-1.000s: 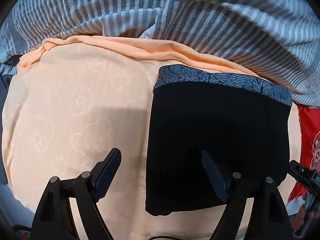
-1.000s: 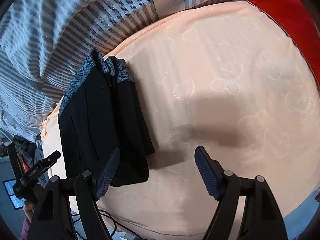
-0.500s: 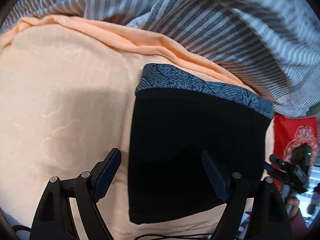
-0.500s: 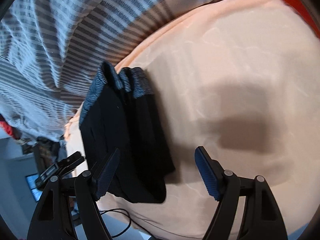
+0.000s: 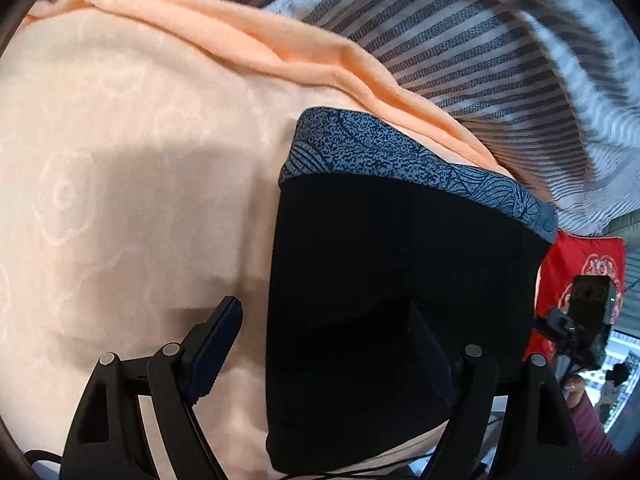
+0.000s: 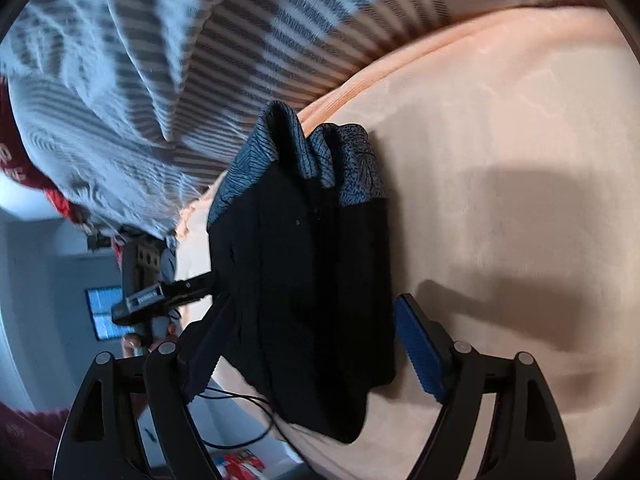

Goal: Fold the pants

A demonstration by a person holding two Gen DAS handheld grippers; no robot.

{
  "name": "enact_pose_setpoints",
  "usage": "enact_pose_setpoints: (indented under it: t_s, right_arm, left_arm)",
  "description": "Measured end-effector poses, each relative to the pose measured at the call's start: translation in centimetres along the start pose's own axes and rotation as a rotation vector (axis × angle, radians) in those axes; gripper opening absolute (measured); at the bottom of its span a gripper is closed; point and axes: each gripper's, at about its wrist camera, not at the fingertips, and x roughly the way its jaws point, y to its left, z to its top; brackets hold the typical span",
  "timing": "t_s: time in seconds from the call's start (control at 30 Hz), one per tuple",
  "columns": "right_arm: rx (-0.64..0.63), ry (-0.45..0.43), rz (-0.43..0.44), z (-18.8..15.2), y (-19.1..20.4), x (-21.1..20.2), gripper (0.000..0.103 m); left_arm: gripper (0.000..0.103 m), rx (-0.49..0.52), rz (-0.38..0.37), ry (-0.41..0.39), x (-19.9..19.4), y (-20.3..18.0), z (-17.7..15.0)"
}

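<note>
Two hand-held grippers are seen above a peach blanket (image 5: 132, 208) spread over a bed, and both are held with their fingers spread wide, nothing pinched between them. The pants (image 5: 392, 304) are found folded into a compact black rectangle lying flat on the blanket, with a blue-grey patterned waistband (image 5: 400, 160) at the far edge, close to a ridge of the blanket and a grey-and-white striped duvet (image 5: 500, 64) bunched behind it. In the left wrist view, the left hand-held gripper (image 5: 320, 344) is positioned over the near left part of the bundle: one finger is seen over bare blanket just beside the pants' left edge, the other over the black cloth. In the right wrist view, the right hand-held gripper (image 6: 310, 344) is placed astride the near end of the pants (image 6: 316, 280), whose stacked layers are shown edge-on, the waistband (image 6: 316, 152) folded in several thicknesses. Whether either gripper touches the cloth cannot be told. A red cloth (image 5: 588, 264) is visible past the bundle's right side, and a thin black cable (image 6: 240, 400) is seen at the bed's near edge.
</note>
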Motion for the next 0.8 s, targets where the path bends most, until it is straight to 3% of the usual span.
enact_pose_setpoints:
  t_s: [0.13, 0.2, 0.27, 0.4, 0.53, 0.6, 0.63, 0.7, 0.8]
  right_arm:
    - [-0.018, 0.043, 0.036, 0.7, -0.6, 1.4, 0.085]
    - [-0.023, 0.055, 0.079, 0.9, -0.6, 2.4, 0.085]
    - [-0.012, 0.063, 0.101, 1.1, -0.8, 3.5, 0.085]
    - [-0.019, 0.052, 0.139, 1.5, -0.4, 4.3, 0.096]
    - [-0.024, 0.060, 0.119, 1.5, 0.4, 4.8, 0.098]
    - [0.051, 0.053, 0.113, 1.6, 0.3, 5.0, 0.097]
    - [0.084, 0.048, 0.099, 1.6, 0.2, 5.1, 0.095]
    - [0.114, 0.044, 0.055, 1.5, 0.2, 5.0, 0.080]
    - [0.106, 0.029, 0.057, 1.0, 0.4, 4.2, 0.062]
  left_arm:
    - [0.085, 0.026, -0.019, 0.008, 0.0, 0.2, 0.0]
    - [0.093, 0.031, -0.021, 0.011, 0.4, 0.3, 0.3]
    - [0.093, 0.028, -0.037, 0.016, 0.9, 0.4, 0.5]
    - [0.093, 0.018, -0.061, 0.005, 1.1, 0.4, 0.4]
    - [0.093, -0.021, -0.073, -0.019, 1.7, -0.2, 0.0]
    - [0.093, -0.021, -0.044, -0.050, 1.4, -0.7, -0.5]
    - [0.091, -0.014, -0.030, -0.065, 1.1, -1.0, -0.7]
    - [0.083, 0.002, -0.022, -0.084, 0.5, -1.4, -1.2]
    - [0.073, 0.025, -0.001, -0.110, -0.4, -2.1, -1.9]
